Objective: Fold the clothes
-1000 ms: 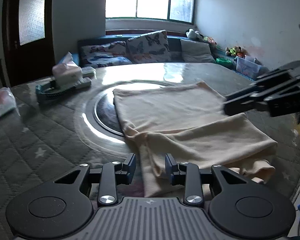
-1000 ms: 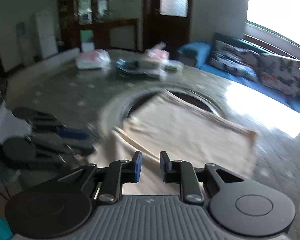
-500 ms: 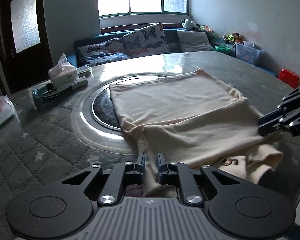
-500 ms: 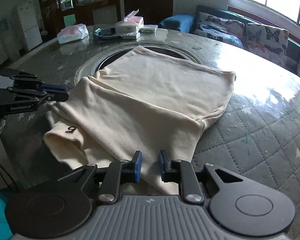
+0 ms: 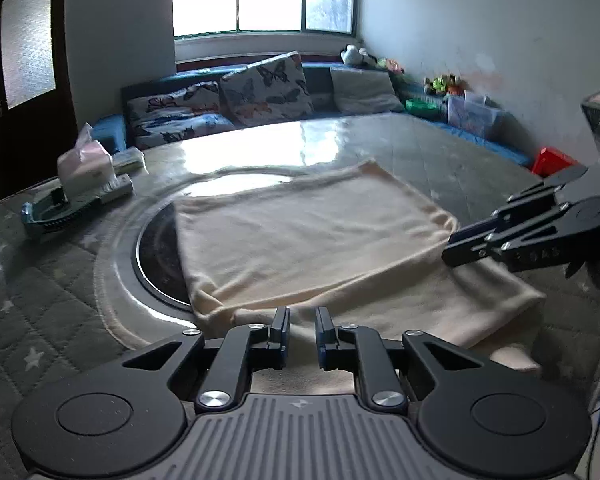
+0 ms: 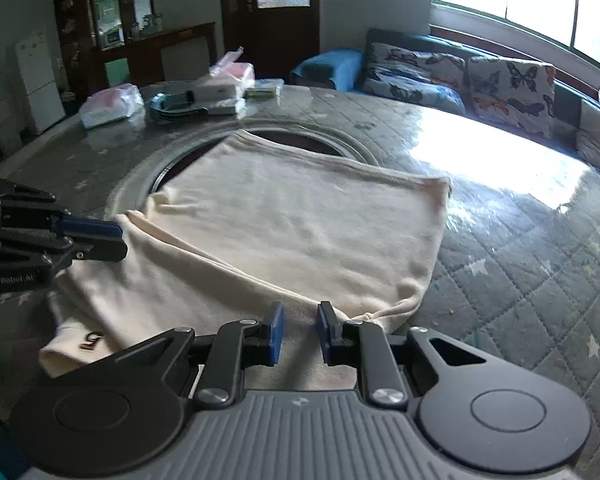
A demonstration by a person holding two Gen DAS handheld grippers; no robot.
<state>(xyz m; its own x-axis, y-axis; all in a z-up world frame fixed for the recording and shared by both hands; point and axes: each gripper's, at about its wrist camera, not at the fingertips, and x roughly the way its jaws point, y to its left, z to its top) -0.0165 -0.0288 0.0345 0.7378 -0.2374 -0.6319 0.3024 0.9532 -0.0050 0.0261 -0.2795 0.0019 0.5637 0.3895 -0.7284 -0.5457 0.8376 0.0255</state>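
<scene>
Quilted round bench (image 5: 52,320) carried the cream garment (image 5: 320,240), part-folded over its centre ring. Left claw (image 5: 301,332) had just been closing and, like the right claw (image 6: 299,334), pinched the near edge, presumably to carry the next fold.

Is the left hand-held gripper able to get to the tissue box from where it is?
Probably yes. The left hand-held gripper sits over the near edge of the cream garment, and the tissue box stands away to its left. Only bare quilted table cover lies between; it would have to travel there.
</scene>
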